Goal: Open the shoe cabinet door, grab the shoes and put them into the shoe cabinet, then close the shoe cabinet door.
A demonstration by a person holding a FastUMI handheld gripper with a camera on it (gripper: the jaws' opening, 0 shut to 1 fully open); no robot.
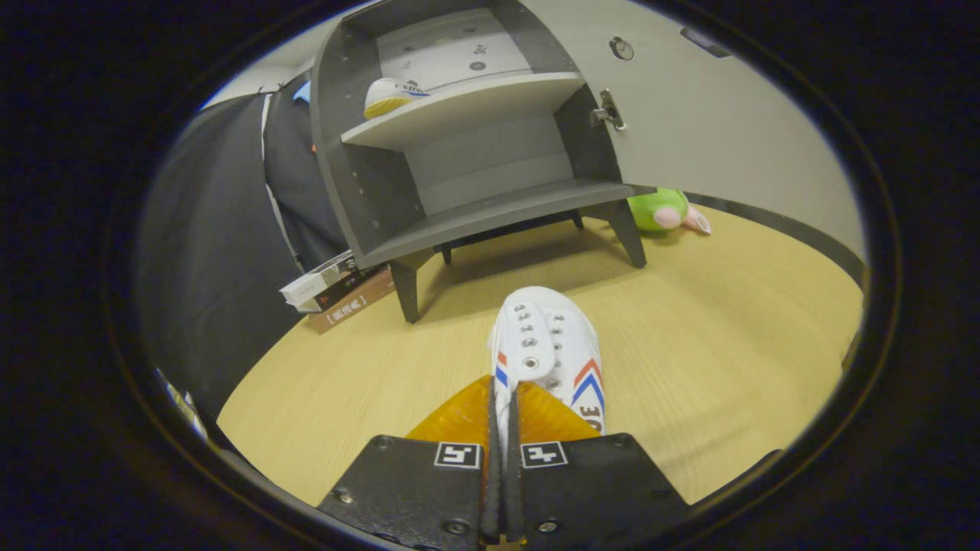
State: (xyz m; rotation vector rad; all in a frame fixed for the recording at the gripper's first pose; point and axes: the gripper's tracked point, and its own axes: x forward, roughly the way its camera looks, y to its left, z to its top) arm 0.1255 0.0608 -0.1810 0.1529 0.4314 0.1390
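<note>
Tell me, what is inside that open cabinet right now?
One shoe sits on the upper shelf of the cabinet, at its left end. The lower shelf looks bare. The shelf edge hides the shoe's lower part. The gripper is shut on a second shoe.

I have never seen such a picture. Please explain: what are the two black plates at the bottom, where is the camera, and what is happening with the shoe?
The camera sits on a hand-held gripper and looks forward along its two fingers; the black plates are parts of that tool. No robot arm is here: a person carries it. The fingers are closed on the side of a white shoe, pinching its edge, toe pointing away. Ahead stands a grey cabinet on a wooden table, its door swung open to the right. A second shoe already lies on the upper shelf; the lower shelf is free. Left of the cabinet lie some books; behind its right leg lies a green plush toy.
</note>
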